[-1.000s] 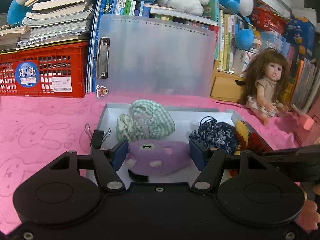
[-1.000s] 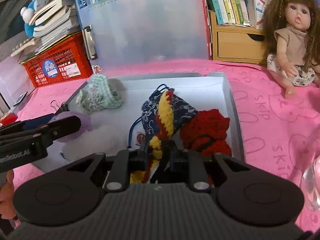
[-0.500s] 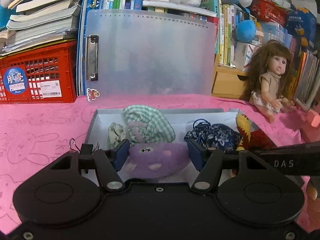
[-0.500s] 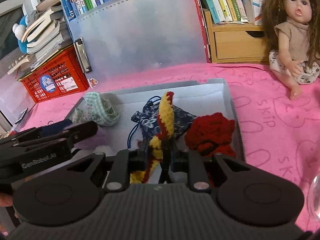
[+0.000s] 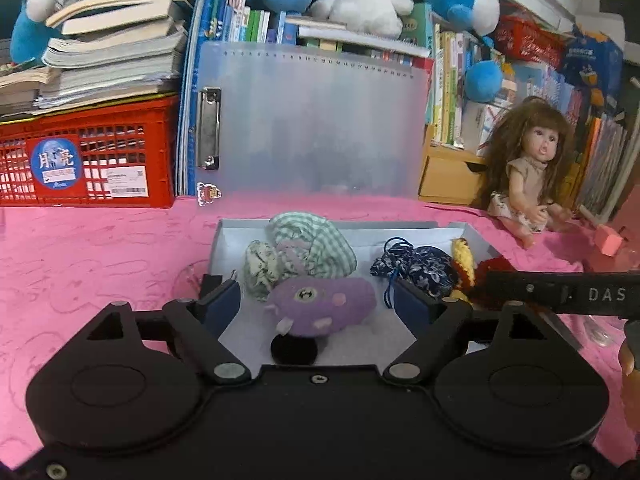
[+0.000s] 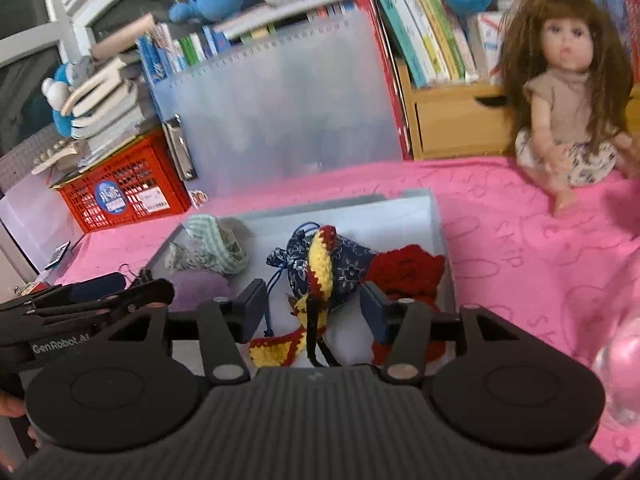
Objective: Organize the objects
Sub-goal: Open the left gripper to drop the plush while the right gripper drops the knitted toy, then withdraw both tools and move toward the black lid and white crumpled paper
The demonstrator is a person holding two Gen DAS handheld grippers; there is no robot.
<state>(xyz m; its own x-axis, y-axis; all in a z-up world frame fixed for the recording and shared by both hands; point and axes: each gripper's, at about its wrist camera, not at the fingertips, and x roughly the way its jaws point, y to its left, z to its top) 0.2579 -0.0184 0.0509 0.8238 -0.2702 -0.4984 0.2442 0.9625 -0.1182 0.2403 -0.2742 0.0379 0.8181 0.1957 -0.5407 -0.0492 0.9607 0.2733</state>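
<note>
Left wrist view: the left gripper (image 5: 318, 306) has its fingers wide apart and holds nothing. The purple plush toy (image 5: 322, 306) lies between the 2 fingers, w/ a gap on each side, so no finger touches it. It sits inside the white box (image 5: 404, 229), near the front. Just behind it are the green checked cloth bundle (image 5: 316, 246) and a small flowery pouch (image 5: 259, 264). To the right in the box is the dark blue drawstring bag (image 5: 420, 266), then the yellow and red knit piece (image 5: 463, 261). The right gripper (image 5: 560, 294) shows as a black bar at the right edge. The box rests on the pink surface (image 5: 100, 248). A doll (image 5: 528, 176) sits far right, a red crate (image 5: 88, 160) far left.

Right wrist view: the right gripper (image 6: 312, 312) also has its fingers spread open, gripping nothing. The yellow and red knit piece (image 6: 318, 264) lies between the fingers, draped over the dark blue drawstring bag (image 6: 344, 268), not touching either finger. The red knit thing (image 6: 404, 276) is by the right finger, in the box's right side. The purple plush toy (image 6: 200, 288) is left, beside the left gripper (image 6: 96, 292)
</note>
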